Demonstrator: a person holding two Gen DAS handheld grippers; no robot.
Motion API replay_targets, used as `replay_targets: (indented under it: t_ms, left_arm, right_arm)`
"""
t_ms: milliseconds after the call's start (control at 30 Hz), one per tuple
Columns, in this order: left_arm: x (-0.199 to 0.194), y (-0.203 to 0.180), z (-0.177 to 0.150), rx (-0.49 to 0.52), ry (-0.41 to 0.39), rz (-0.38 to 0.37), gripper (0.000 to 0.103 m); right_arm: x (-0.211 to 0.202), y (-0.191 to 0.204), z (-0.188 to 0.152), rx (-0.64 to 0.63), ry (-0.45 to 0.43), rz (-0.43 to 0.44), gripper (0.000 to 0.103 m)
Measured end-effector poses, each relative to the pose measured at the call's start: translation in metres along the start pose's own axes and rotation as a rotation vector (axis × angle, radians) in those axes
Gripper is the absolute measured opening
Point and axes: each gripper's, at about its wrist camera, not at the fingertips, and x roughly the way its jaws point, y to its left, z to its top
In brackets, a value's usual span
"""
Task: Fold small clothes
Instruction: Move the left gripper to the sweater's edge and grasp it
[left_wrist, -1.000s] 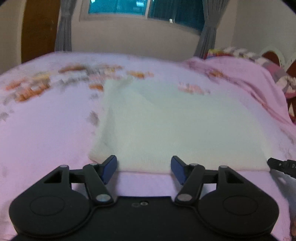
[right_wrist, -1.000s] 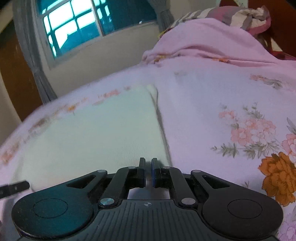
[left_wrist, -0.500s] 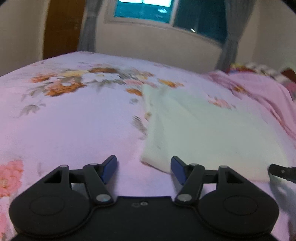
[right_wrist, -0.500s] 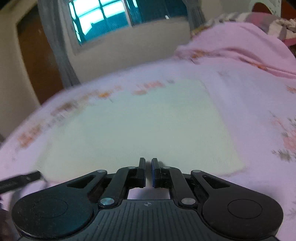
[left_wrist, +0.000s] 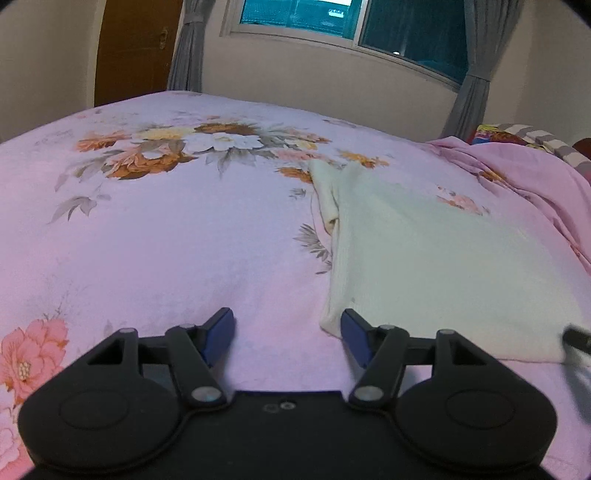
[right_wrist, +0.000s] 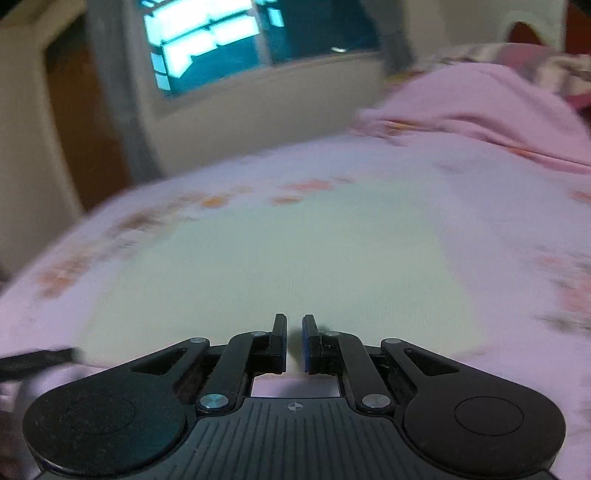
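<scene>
A pale cream garment (left_wrist: 436, 258) lies folded flat on the pink flowered bedspread (left_wrist: 166, 240). My left gripper (left_wrist: 287, 332) is open just off the garment's near left corner, its right blue pad close to that corner and nothing between the pads. In the blurred right wrist view the same garment (right_wrist: 295, 258) fills the middle. My right gripper (right_wrist: 294, 339) is shut over the garment's near edge; its jaws nearly touch and no cloth shows between them. A dark tip of the other gripper shows at each view's edge.
A bunched pink blanket (left_wrist: 524, 173) and striped pillows (left_wrist: 535, 136) lie at the right. Beyond the bed are a wall, a window (left_wrist: 332, 22) with grey curtains, and a brown door (left_wrist: 129, 48) at the left.
The left gripper has slid left, from facing the garment's near edge to its left corner. The right gripper has slid left from the garment's right edge to its middle. Both jaws are unchanged.
</scene>
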Motion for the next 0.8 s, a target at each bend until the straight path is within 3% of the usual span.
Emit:
replay_targets:
  t_ms: [33, 67, 200, 300, 467, 800]
  left_arm:
    - [0.000, -0.001, 0.000, 0.005, 0.001, 0.003, 0.064]
    - [0.000, -0.002, 0.000, 0.009, 0.001, 0.005, 0.064]
    - [-0.002, 0.000, -0.001, 0.008, -0.005, -0.004, 0.064]
    - [-0.001, -0.003, -0.002, 0.027, -0.003, 0.009, 0.064]
    - [-0.001, -0.004, -0.003, 0.040, -0.002, 0.014, 0.064]
    - [-0.001, -0.006, -0.004, 0.053, -0.003, 0.023, 0.065]
  right_arm:
    - [0.008, -0.012, 0.000, 0.019, 0.044, -0.020, 0.006]
    - [0.007, -0.027, -0.001, 0.082, 0.043, 0.028, 0.006]
    - [-0.019, -0.050, 0.006, 0.126, -0.047, -0.007, 0.006]
    - [-0.008, -0.065, 0.003, 0.129, 0.035, -0.037, 0.006]
    - [-0.023, -0.067, 0.008, 0.158, 0.010, -0.020, 0.006]
    - [-0.012, -0.062, 0.007, 0.126, 0.012, -0.034, 0.007]
